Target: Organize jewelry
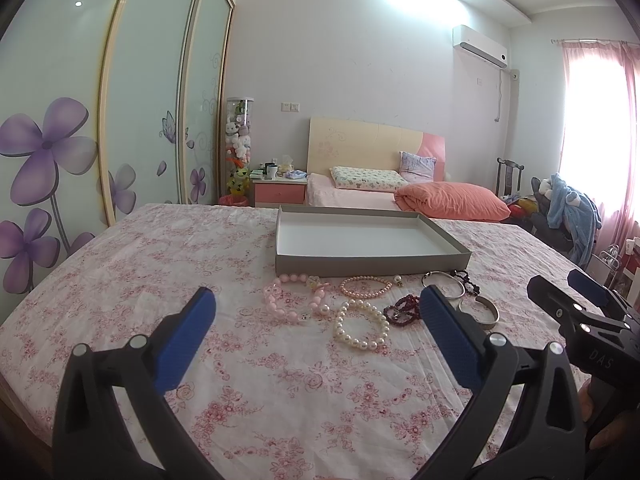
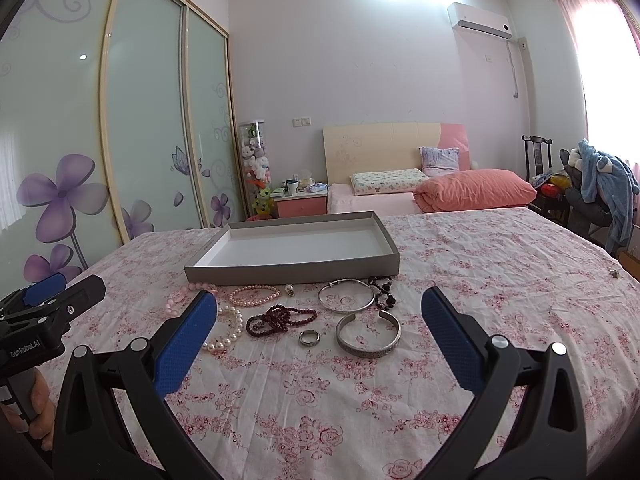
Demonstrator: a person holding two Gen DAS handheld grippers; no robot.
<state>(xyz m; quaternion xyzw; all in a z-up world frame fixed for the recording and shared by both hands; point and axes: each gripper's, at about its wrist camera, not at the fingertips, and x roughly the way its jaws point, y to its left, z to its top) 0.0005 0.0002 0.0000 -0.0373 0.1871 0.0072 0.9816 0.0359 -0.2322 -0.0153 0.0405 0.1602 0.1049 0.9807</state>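
Note:
A shallow grey box [image 1: 370, 261] [image 2: 292, 270] with a white inside stands empty on the floral cloth. In front of it lie a pink bead bracelet [image 1: 280, 302], a pink pearl bracelet [image 1: 366, 286] [image 2: 256, 295], a white pearl bracelet [image 1: 362, 330] [image 2: 228, 332], dark red beads [image 1: 402, 310] [image 2: 280, 318], a thin silver bangle [image 2: 347, 295], black beads [image 2: 383, 290], a wide silver cuff [image 2: 368, 335] [image 1: 486, 312] and a small ring [image 2: 310, 338]. My left gripper [image 1: 318, 300] is open, short of the pearls. My right gripper [image 2: 320, 300] is open, short of the ring and cuff. Neither holds anything.
The table wears a pink floral cloth [image 2: 320, 400]. Each view shows the other gripper at its edge with a hand on its handle: right gripper [image 1: 580, 304], left gripper [image 2: 52, 308]. Behind are a bed [image 2: 400, 196], a wardrobe with sliding doors [image 1: 120, 120] and a chair with clothes [image 2: 600, 188].

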